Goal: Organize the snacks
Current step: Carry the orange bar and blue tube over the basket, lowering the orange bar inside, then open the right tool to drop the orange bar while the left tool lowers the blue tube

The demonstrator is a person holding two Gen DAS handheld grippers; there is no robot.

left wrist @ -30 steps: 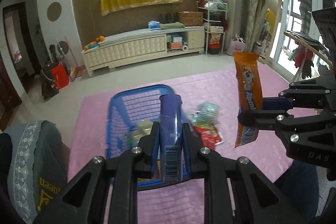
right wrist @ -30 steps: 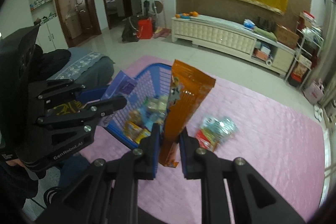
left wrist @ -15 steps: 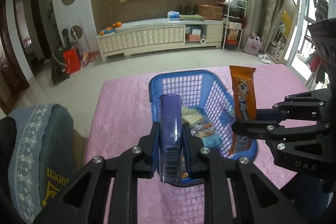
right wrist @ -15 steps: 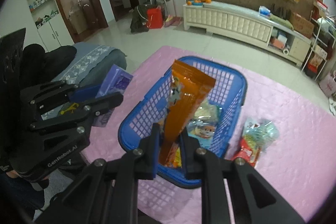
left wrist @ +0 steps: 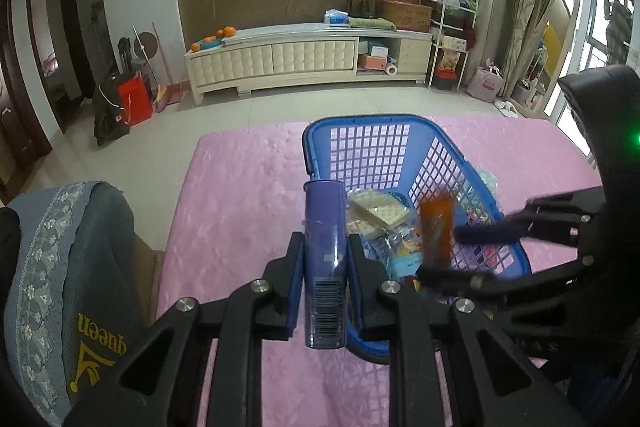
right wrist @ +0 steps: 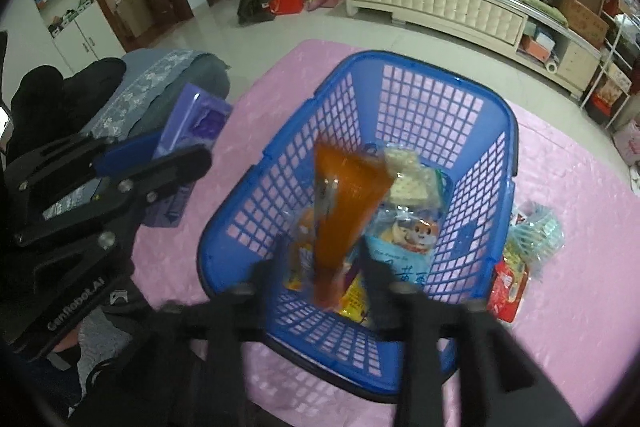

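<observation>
A blue plastic basket (right wrist: 400, 75) stands on the pink cloth and holds several snack packets; it also shows in the left wrist view (left wrist: 360, 131). My left gripper (left wrist: 324, 263) is shut on a purple snack box (left wrist: 323, 227), held just left of the basket's near corner; the box also shows in the right wrist view (right wrist: 192, 123). My right gripper (right wrist: 328, 267) is open over the basket. The orange snack packet (right wrist: 344, 203) stands blurred between its spread jaws, above the packets inside; it also shows in the left wrist view (left wrist: 437, 231).
Two loose snack packets, a red one (right wrist: 508, 287) and a pale green one (right wrist: 536, 231), lie on the pink cloth (right wrist: 572, 307) right of the basket. A grey cushioned seat (left wrist: 60, 267) is at the left. A white cabinet (left wrist: 288, 59) stands by the far wall.
My right gripper moved down over the basket and opened, letting go of the orange packet. My left gripper still holds the purple box and has shifted slightly left of the basket.
</observation>
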